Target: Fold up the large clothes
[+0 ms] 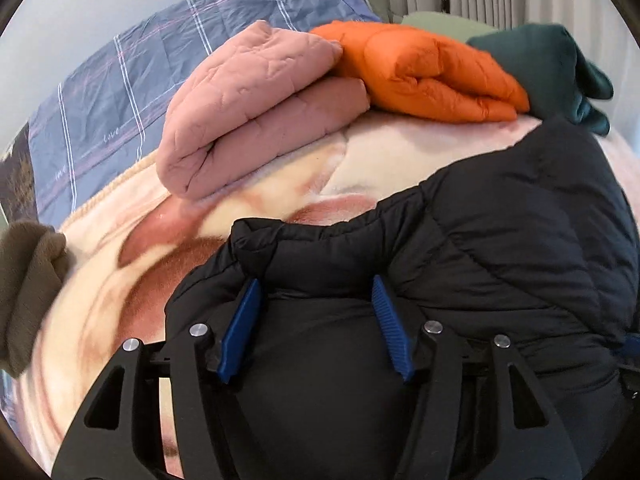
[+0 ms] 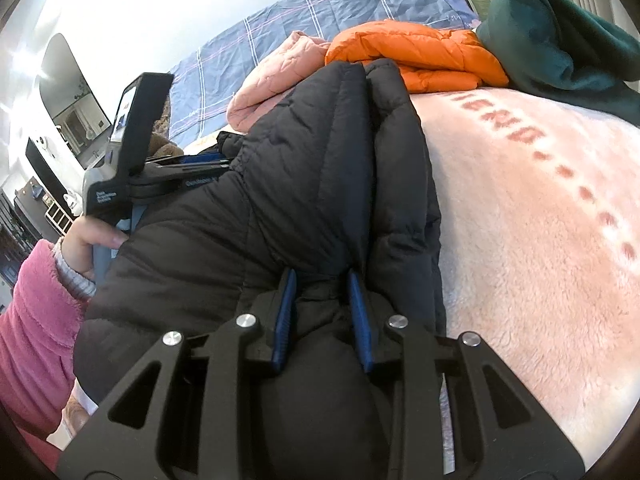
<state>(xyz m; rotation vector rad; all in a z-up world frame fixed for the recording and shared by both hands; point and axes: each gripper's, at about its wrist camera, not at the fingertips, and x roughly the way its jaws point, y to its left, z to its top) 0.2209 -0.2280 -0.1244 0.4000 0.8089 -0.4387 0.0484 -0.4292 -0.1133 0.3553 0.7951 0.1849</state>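
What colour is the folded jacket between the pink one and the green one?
Orange jacket, clearest in the left wrist view.

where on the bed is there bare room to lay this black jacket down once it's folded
Bare pink blanket lies right of the black jacket, below the dark green garment. A smaller patch lies between the jacket and the folded pink quilted piece. The far edge is crowded: pink, orange jacket, green.

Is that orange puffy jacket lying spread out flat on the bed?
No, the orange jacket is folded into a thick bundle, lying between the folded pink quilted garment and the dark green garment.
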